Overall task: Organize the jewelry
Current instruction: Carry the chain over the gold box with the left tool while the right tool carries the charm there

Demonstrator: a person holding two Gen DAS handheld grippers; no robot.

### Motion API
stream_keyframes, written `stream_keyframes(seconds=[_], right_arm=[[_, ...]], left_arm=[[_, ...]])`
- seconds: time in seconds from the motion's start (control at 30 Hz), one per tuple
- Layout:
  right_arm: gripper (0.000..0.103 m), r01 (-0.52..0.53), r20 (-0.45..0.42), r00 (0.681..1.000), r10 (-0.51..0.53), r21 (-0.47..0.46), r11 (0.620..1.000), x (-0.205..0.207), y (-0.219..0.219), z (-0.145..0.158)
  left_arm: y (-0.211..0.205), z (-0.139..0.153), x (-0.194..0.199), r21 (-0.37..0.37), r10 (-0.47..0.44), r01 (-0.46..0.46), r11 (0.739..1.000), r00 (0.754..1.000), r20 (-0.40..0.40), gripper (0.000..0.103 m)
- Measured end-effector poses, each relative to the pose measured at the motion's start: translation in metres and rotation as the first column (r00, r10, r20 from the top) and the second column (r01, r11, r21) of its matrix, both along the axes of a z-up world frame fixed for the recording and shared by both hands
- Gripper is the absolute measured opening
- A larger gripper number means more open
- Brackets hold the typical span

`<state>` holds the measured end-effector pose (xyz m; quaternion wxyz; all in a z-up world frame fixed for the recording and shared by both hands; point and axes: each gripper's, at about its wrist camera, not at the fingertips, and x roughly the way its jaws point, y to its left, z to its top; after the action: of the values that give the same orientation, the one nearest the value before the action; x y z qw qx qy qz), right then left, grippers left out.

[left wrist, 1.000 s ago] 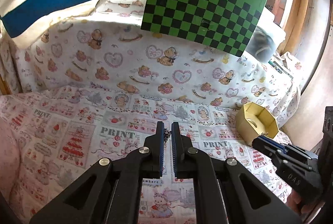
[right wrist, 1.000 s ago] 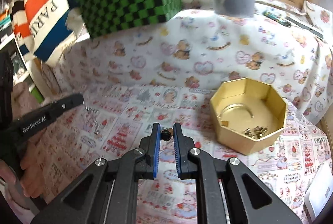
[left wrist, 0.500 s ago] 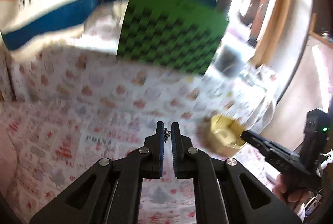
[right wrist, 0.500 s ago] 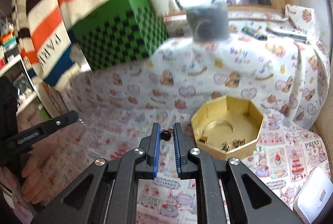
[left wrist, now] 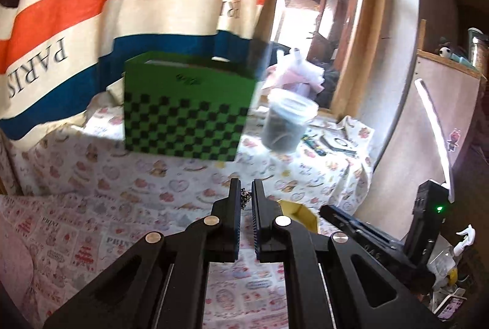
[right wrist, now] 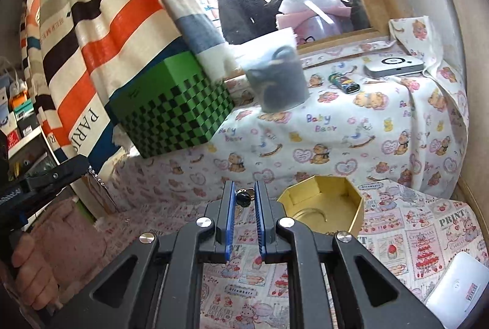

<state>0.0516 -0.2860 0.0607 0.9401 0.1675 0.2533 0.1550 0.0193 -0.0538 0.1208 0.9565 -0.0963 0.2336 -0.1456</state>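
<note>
My left gripper (left wrist: 245,185) is shut on a small sparkly silver chain (left wrist: 244,201), held up above the printed cloth. In the right wrist view the left gripper (right wrist: 78,165) comes in from the left with the chain (right wrist: 97,177) dangling from its tip. My right gripper (right wrist: 244,186) is shut on a dark bead with a gold fitting (right wrist: 243,197). Just right of it sits an open gold octagonal box (right wrist: 351,200) with a thin gold hoop (right wrist: 308,211) inside. The left wrist view shows a corner of that box (left wrist: 298,210) and the right gripper (left wrist: 328,211) beside it.
A green checkered box (right wrist: 171,112) and a plastic tub (right wrist: 276,78) with dark contents stand on a raised ledge under bear-print cloth. A striped "PARIS" cloth (left wrist: 91,8) hangs behind. A lighter (right wrist: 343,83) and white device (right wrist: 394,66) lie on the ledge; a white card (right wrist: 455,292) lies near right.
Both grippers have risen and tipped upward, so the table and gold box sit lower in view and more of the hanging cloth and window shows. Both grips are unchanged.
</note>
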Motion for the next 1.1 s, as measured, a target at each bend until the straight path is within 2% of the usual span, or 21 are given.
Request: stream_keyframes(seconds=[0.2, 0.33, 0.4, 0.47, 0.53, 0.6, 0.67, 0.73, 1.03, 1.1], right_arm=[[0.013, 0.056, -0.014, 0.998, -0.055, 0.025, 0.998, 0.006, -0.02, -0.004], [0.013, 0.116, -0.029, 0.993, -0.115, 0.008, 0.993, 0.011, -0.031, -0.009], [0.013, 0.13, -0.024, 0.991, -0.13, -0.008, 0.992, 0.012, -0.033, -0.009], [0.013, 0.122, -0.03, 0.992, -0.122, 0.014, 0.992, 0.013, -0.037, -0.01], [0.013, 0.133, -0.038, 0.99, -0.132, 0.018, 0.991, 0.015, -0.042, -0.013], [0.013, 0.171, -0.039, 0.984, -0.171, -0.016, 0.985, 0.017, -0.045, -0.014], [0.013, 0.187, -0.039, 0.981, -0.188, -0.031, 0.982, 0.018, -0.048, -0.014], [0.013, 0.17, -0.061, 0.984, -0.169, 0.005, 0.985, 0.021, -0.053, -0.017], [0.013, 0.132, -0.17, 0.977, -0.127, 0.017, 0.991, 0.043, -0.052, -0.047], [0.013, 0.128, -0.188, 0.975, -0.12, 0.028, 0.991, 0.046, -0.053, -0.053]], left_arm=[[-0.031, 0.009, 0.016, -0.032, -0.024, 0.024, 0.999, 1.0, 0.015, 0.006], [-0.05, 0.005, 0.027, -0.011, -0.032, 0.032, 0.999, 0.999, 0.005, 0.006], [-0.06, -0.001, 0.033, 0.006, -0.047, 0.047, 0.999, 0.999, 0.001, 0.006], [-0.067, -0.008, 0.04, 0.017, -0.046, 0.046, 0.999, 0.999, -0.004, 0.006], [-0.072, -0.019, 0.049, 0.004, -0.054, 0.054, 0.999, 0.998, -0.027, 0.006], [-0.079, -0.029, 0.057, -0.006, -0.084, 0.084, 0.996, 0.995, -0.057, 0.006], [-0.088, -0.038, 0.064, 0.028, -0.096, 0.098, 0.995, 0.992, -0.083, 0.006], [-0.093, -0.046, 0.067, 0.041, -0.097, 0.101, 0.994, 0.991, -0.097, 0.006], [-0.097, -0.083, 0.097, -0.079, -0.202, 0.19, 0.979, 0.96, -0.194, 0.006], [-0.1, -0.088, 0.101, -0.079, -0.205, 0.193, 0.978, 0.957, -0.204, 0.006]])
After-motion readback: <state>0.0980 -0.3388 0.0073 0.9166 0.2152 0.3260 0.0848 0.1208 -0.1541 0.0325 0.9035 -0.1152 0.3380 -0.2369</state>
